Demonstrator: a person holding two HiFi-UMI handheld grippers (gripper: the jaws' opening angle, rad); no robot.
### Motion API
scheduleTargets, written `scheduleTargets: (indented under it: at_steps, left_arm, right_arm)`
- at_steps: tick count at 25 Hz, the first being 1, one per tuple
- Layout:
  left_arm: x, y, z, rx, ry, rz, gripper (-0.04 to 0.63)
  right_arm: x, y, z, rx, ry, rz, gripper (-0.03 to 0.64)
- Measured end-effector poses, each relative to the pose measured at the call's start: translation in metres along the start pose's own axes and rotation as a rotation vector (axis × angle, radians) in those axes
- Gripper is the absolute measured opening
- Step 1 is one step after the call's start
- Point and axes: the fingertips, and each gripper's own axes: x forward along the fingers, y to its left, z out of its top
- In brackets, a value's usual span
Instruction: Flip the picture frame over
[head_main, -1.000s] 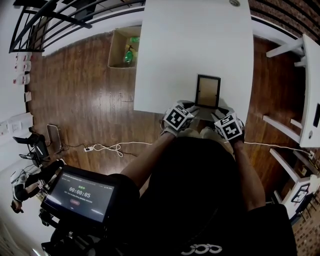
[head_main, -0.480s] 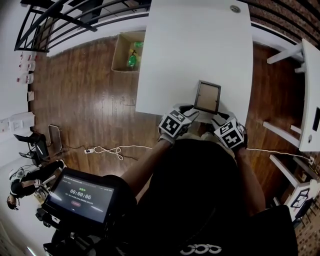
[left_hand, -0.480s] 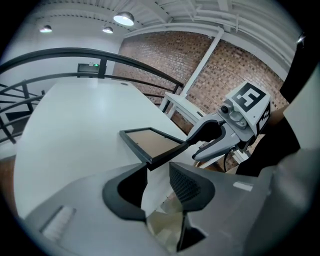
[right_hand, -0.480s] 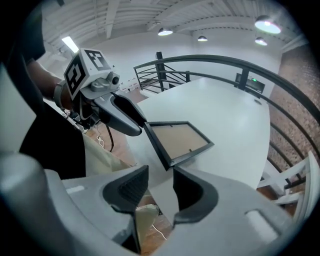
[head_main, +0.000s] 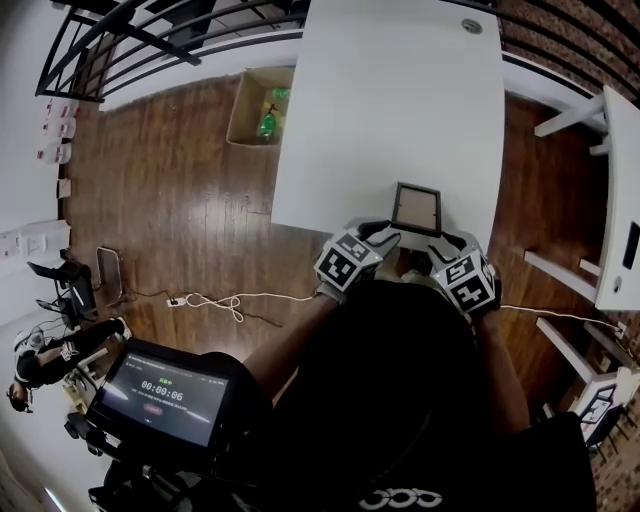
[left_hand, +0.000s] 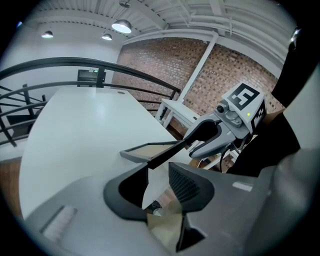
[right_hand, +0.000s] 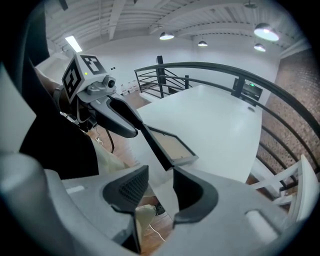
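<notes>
Two grippers meet the frame at the near edge of the table. Frame attitude: tilted, near edge higher than far edge, tan panel up; whether the far edge touches the table cannot be told. Left gripper: jaws apart, having just been closing a little, with the frame's near left corner at their tips and a gap beside it. Right gripper: jaws apart, near right corner at their tips.
</notes>
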Motion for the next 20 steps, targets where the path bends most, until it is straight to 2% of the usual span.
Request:
scheduleTargets:
  at_steps: [20]
  left_arm:
    - [-0.012,0.0,0.022,-0.013,-0.053,0.019,0.121]
  right_arm:
    - [-0.015,-0.01,0.017,-0.004,-0.009,-0.004,0.138]
